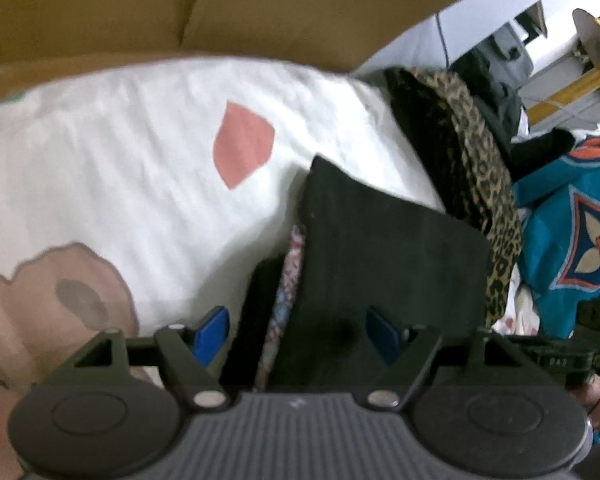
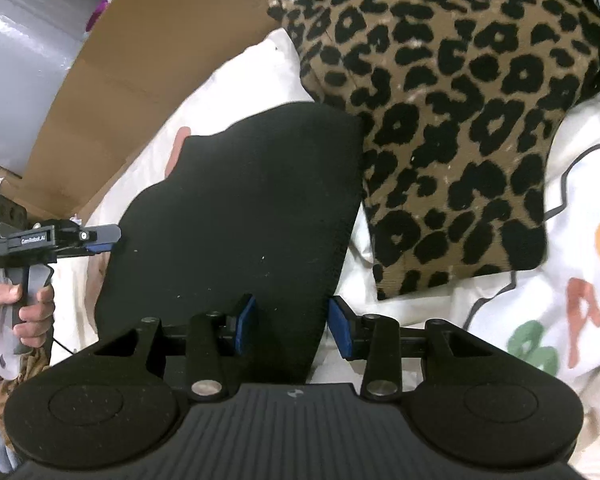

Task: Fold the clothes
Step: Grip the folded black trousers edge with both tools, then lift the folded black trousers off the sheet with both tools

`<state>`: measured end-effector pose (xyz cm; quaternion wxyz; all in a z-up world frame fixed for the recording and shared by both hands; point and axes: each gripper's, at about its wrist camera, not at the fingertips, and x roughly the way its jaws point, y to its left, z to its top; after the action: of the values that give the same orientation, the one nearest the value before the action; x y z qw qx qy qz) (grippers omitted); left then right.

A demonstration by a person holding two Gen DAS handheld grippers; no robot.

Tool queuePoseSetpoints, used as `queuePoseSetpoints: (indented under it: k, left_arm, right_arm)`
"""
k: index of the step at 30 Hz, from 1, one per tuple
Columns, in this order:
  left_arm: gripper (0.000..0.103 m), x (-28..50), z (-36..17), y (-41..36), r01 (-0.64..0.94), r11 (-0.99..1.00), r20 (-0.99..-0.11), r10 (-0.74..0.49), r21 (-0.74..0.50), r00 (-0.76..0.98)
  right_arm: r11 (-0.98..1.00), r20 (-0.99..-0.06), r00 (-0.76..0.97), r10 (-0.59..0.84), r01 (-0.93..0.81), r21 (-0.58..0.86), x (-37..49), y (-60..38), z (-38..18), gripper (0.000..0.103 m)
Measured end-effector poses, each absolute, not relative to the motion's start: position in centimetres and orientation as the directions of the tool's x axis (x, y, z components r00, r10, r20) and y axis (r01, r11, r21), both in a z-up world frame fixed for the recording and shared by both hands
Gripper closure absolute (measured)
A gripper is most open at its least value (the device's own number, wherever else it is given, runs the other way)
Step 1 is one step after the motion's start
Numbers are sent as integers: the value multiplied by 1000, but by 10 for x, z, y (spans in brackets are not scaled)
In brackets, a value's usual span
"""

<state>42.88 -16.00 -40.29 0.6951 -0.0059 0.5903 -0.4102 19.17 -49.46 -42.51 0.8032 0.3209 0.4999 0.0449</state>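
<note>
Blue pads: each tool carries them on its two fingers, and the pads are where the cloth would be pinched.
Left tool (image 1: 296, 336): jaws stand wide, straddling the near edge of the black garment (image 1: 380, 256); no pad presses it, so I judge it released or not yet gripped.
Right tool (image 2: 292, 326): jaws part-open around a near corner of the same garment (image 2: 240, 208); a gap shows at the outer pad, so nothing is pinched.
Hand (image 2: 28, 304): a person's hand grips the left tool's handle at the garment's far left edge, seen from the right wrist.
Task's thing: the black garment lies folded flat directly ahead of both tools, on the white printed bedding (image 1: 120, 160); a patterned lining (image 1: 290, 280) peeks from its left fold.
Why so held: one tool at each near end suits squaring or setting down a fold, in my judgement.
Beyond: a leopard-print cloth (image 2: 452, 120) lies just right of the garment, touching it.
Container: a cardboard box (image 1: 260, 12) stands behind; its contents are not visible.
</note>
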Motion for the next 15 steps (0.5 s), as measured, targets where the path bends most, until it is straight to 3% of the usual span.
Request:
queuePoseSetpoints:
  k: [2,5,7,8,10,12,15]
  left_arm:
    - [28,426,-409,-164,581,662,-829,-558,-474,-41]
    - [46,426,-412,-161,580,645,-809,-586,-497,-42]
    - [61,429,-409,-156,588,635,-801,-597,-500,-36]
    - [63,431,-408,-154,577,635,-795,-605,-514,-42]
    - [68,436,-408,-147,544,638,-781,-622,-544,-52]
    - [66,439,-409,-144,534,637,-775,-630,-556,-56]
    - [40,439,-410,-147,531,661,-795,-606,-530,-39]
  right_arm:
    - [775,-776,488,399,274,570,195,-496,-430,57]
    - [740,-754,499,426,287,608,199,-499,-428,57]
    - [728,-737,505,449,271,630,200,-499,-425,63]
    - [723,-728,509,459,262,639,200,-499,-423,69]
    - [709,-709,518,479,247,660,199,-499,-420,71]
    - [698,-703,520,485,253,669,198,-500,-421,70]
    - [695,-707,516,484,264,668,198,-499,-426,65]
